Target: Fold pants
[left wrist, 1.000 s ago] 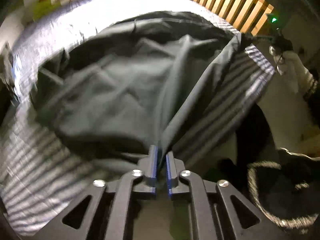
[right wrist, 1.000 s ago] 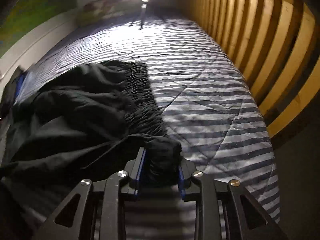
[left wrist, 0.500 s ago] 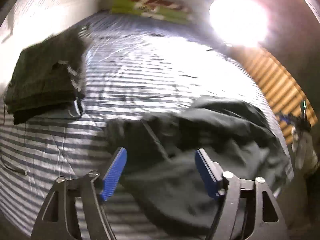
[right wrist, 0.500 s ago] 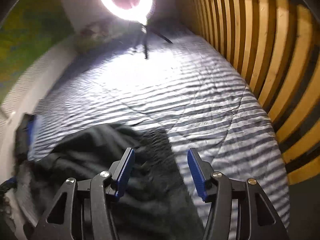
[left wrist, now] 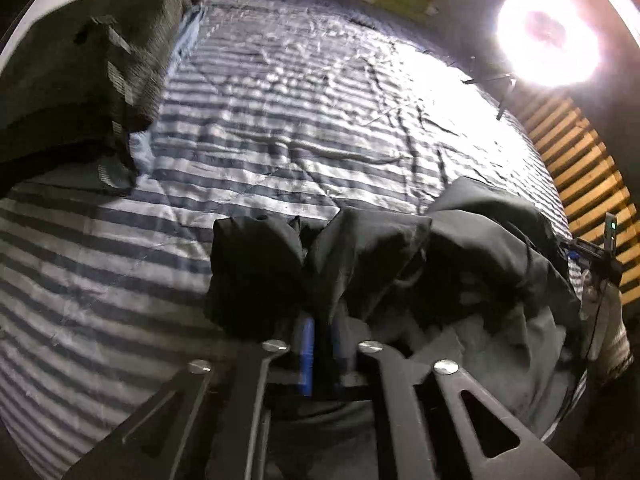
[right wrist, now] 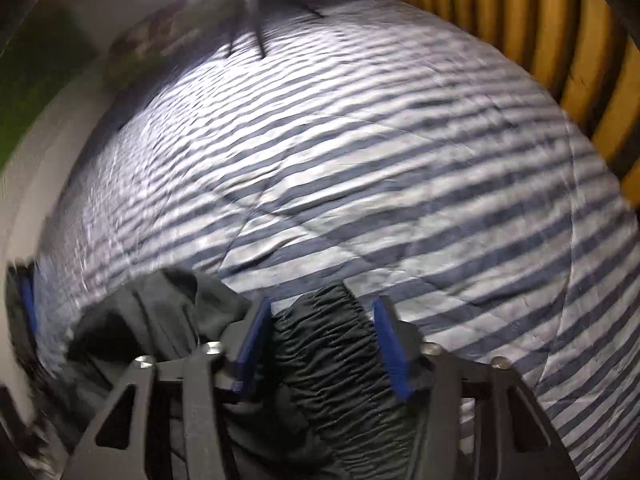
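The black pants (left wrist: 480, 248) lie crumpled on the striped bed cover (left wrist: 280, 120), at the lower right of the left wrist view. My left gripper (left wrist: 322, 320) is shut on a bunched fold of them, and the cloth puffs up over the blue pads and hides the tips. In the right wrist view the gathered elastic waistband (right wrist: 320, 360) fills the gap between the blue pads (right wrist: 390, 344). The right gripper (right wrist: 322, 320) is closing its jaws on that waistband. More of the pants (right wrist: 160, 312) bulges to its left.
A stack of folded dark clothes (left wrist: 60, 92) sits at the bed's left side. A ring light (left wrist: 548, 36) on a tripod glares from the far end. Wooden slats (right wrist: 560, 40) run along the right edge. Bare striped cover (right wrist: 360, 160) stretches ahead of both grippers.
Both grippers let go of the pants, opened wide and moved over the bed. Each has now closed on a new part of the pants, the left one after rolling.
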{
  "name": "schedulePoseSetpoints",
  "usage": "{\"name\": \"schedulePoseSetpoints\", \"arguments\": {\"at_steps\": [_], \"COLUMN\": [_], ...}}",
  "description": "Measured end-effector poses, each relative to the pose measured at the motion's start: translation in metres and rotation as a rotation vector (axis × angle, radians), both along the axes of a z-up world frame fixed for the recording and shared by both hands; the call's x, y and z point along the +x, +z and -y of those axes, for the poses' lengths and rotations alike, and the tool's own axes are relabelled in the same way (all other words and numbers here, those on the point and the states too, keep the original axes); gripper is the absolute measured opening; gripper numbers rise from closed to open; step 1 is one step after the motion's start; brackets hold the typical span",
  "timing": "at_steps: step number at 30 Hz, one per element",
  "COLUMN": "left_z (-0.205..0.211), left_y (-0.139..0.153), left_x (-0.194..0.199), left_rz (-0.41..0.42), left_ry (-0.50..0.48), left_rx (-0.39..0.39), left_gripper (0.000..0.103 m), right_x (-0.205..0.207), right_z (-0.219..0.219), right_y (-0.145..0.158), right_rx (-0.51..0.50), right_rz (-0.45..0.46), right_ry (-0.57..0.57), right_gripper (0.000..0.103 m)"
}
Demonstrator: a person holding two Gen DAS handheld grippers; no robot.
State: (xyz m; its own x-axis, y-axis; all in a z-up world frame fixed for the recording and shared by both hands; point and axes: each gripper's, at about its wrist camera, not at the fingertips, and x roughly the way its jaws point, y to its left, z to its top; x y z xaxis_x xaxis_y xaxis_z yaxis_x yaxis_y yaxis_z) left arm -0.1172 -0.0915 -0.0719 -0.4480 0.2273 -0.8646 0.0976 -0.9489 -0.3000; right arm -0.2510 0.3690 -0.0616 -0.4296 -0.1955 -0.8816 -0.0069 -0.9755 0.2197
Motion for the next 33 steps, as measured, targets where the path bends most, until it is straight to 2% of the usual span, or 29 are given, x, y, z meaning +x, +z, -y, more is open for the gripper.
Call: {"name": "schedulePoseSetpoints", "arguments": {"at_steps": [1,3,6,7,9,10,12,13,14,16,17,19,21,23,26,29,33], "left_z": [0.003,0.015,0.031,0.038,0.049,0.051,0.056,0.06,0.068,0.081,0.087,0.09,0.08,0.056,0.008,-0.035,-0.063], "left_y": [0.008,0.028,0.055,0.062,0.066,0.066,0.059,0.057,0.058,0.063,0.069,0.081,0.092,0.087,0.058,0.015,-0.028], "left_x": [0.008,0.034,0.077,0.096,0.121,0.134,0.154,0.16,0.168,0.174,0.174,0.167,0.148,0.114,0.059,0.012,-0.026], "left_rz": [-0.008,-0.032,-0.057,-0.056,-0.032,-0.014,0.046,0.054,0.034,0.007,-0.015,-0.057,-0.112,-0.094,-0.026,0.066,0.161], "left_ry": [0.011,0.039,0.081,0.098,0.108,0.108,0.121,0.148,0.188,0.243,0.267,0.282,0.25,0.167,0.0,-0.107,-0.125], "left_rx": [-0.003,0.017,0.007,0.013,0.029,0.029,-0.021,-0.046,-0.056,-0.038,-0.024,-0.009,-0.002,0.015,0.051,0.082,0.155], "left_gripper": [0.004,0.004,0.004,0.004,0.004,0.008,0.031,0.058,0.064,0.064,0.064,0.064,0.064,0.064,0.064,0.065,0.066], "right_x": [0.004,0.011,0.021,0.024,0.029,0.03,0.036,0.035,0.035,0.036,0.036,0.032,0.029,0.022,0.013,0.007,0.004], "right_z": [0.003,0.0,-0.019,-0.028,-0.045,-0.051,-0.056,-0.055,-0.054,-0.052,-0.052,-0.054,-0.056,-0.055,-0.051,-0.045,-0.037], "right_y": [0.005,0.016,0.037,0.043,0.055,0.059,0.059,0.057,0.056,0.052,0.05,0.042,0.037,0.028,0.009,-0.006,-0.014], "right_rx": [0.03,0.046,0.07,0.077,0.081,0.095,0.113,0.115,0.124,0.137,0.127,0.086,0.08,0.046,0.01,0.002,0.013], "right_rz": [-0.021,-0.049,-0.119,-0.137,-0.164,-0.171,-0.164,-0.153,-0.142,-0.13,-0.113,-0.078,-0.076,-0.047,0.002,0.035,0.034], "right_ry": [0.011,0.006,-0.039,-0.06,-0.106,-0.12,-0.076,-0.06,-0.052,-0.045,-0.043,-0.049,-0.067,-0.078,-0.098,-0.107,-0.112], "right_gripper": [0.02,0.019,0.016,0.007,0.006,0.005,0.005,0.006,0.006,0.008,0.016,0.032,0.035,0.045,0.047,0.052,0.064]}}
